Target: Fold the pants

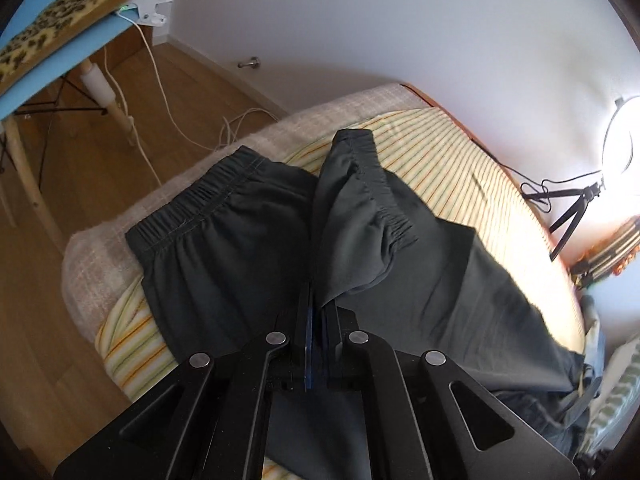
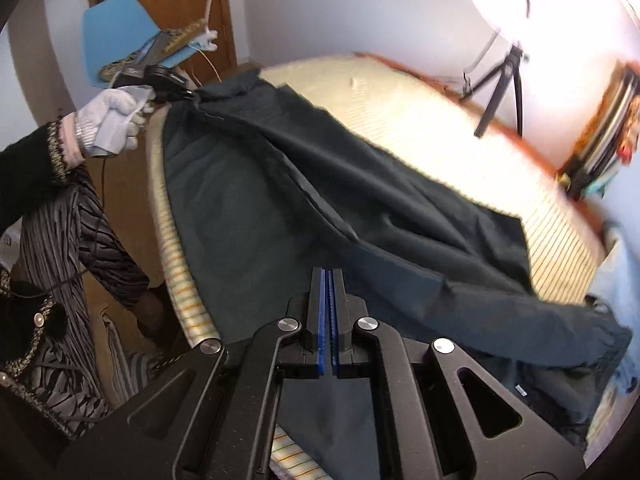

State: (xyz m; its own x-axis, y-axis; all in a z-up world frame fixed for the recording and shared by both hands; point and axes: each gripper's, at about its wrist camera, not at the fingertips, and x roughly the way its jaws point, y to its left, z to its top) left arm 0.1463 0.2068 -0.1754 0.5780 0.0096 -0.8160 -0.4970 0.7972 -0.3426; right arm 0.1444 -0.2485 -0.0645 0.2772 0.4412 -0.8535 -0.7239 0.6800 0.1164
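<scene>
Dark pants (image 1: 248, 248) lie across a striped bed cover (image 1: 460, 168), waistband toward the far left edge. The left gripper (image 1: 318, 308), held by a white-gloved hand (image 2: 110, 126), is clamped on a raised fold of the waistband. The right gripper (image 2: 329, 276) hovers near the legs, its blue pads together with no cloth visibly between them. Bare cover lies to the far right; wood floor (image 1: 80, 208) borders the left edge.

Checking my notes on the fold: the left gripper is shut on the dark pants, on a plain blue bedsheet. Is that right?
Not quite. The left gripper is shut on the dark pants, but the bedsheet is not plain blue: it is pale yellow with thin stripes, as the left wrist view shows.
</scene>
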